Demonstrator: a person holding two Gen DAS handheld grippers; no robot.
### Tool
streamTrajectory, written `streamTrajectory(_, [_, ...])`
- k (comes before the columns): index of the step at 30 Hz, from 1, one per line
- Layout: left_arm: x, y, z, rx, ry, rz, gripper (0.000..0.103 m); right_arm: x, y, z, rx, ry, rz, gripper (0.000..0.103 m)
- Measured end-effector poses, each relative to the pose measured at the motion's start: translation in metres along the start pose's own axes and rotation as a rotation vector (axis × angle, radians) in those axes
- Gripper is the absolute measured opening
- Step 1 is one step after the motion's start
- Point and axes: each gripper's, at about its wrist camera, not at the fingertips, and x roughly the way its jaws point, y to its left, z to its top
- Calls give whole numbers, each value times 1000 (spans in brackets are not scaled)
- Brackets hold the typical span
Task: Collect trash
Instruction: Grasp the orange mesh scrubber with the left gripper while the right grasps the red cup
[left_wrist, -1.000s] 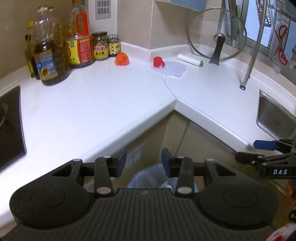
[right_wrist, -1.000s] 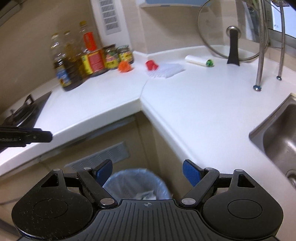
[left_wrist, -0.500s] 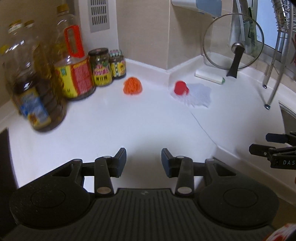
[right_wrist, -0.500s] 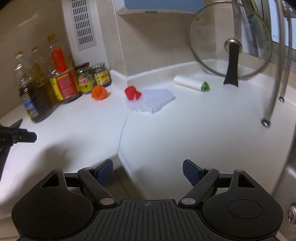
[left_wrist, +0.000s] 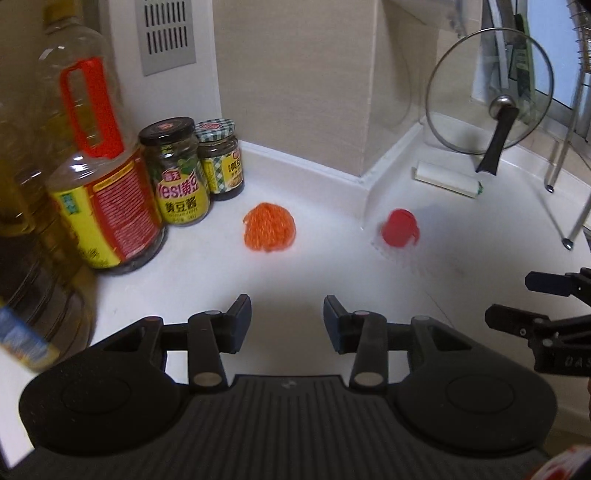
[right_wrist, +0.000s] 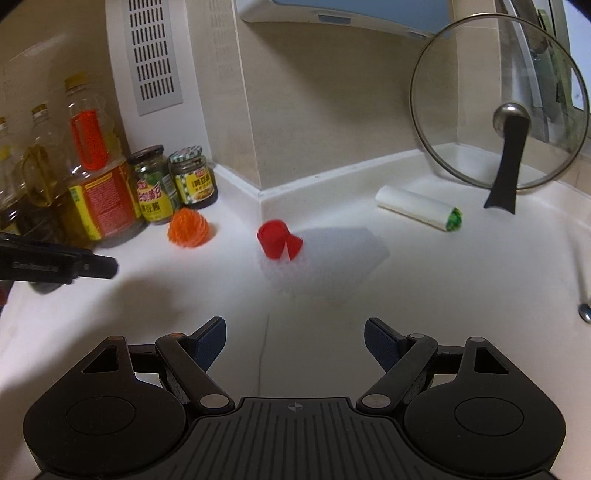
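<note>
Orange is the nearest target in the left wrist view: a crumpled orange mesh wad (left_wrist: 269, 232) lies on the white worktop (left_wrist: 192, 280) straight ahead of the left tool (left_wrist: 287, 318), a little left of its centre line and well apart from it. That tool's jaws are opening with nothing between them. A red paper cup on its side (left_wrist: 399, 232) lies ahead and to the right, resting on a blurred sheet of white foam wrap. Two glass jars (left_wrist: 199, 173) and a large oil bottle (left_wrist: 99, 184) stand ahead-left, close behind the wad, so the approach likely wants to come in low from the front, jaws spread wider than the wad, closing only once it sits between the pads.

In the right wrist view the right tool (right_wrist: 294, 339) is released, jaws wide and empty. The red cup (right_wrist: 279, 243) lies dead ahead, on the near edge of the white foam wrap (right_wrist: 332, 262). A rolled white paper tube with a green end (right_wrist: 419, 212) lies further ahead-right, by a glass lid (right_wrist: 495, 107). Closing across the cup's body should hold it without crushing.
</note>
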Motion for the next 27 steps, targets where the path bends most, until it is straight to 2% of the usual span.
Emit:
streamTrajectory(4, [24,4,12,-7,-6,-10,43,22,3,14,-12,-16,-11,83])
streamTrajectory(6, [33,7,19,-12,-22,-15,53,31,4,20,-16,-25,-19,83])
streamTrajectory(9, [46,9,29,-11,-53,-11,56,40,5,27,-10,-34,-27,83])
streamTrajectory(23, [105,12,43,-6,-42,41,55,56,-6,33,18,-38,-62,83])
streamTrajectory(25, [109,12,44,-4,-42,46,53,56,-6,33,17,-40,-62,83])
streamTrajectory(27, [111,14,44,-9,-39,40,43,57,-6,34,17,-41,-61,83])
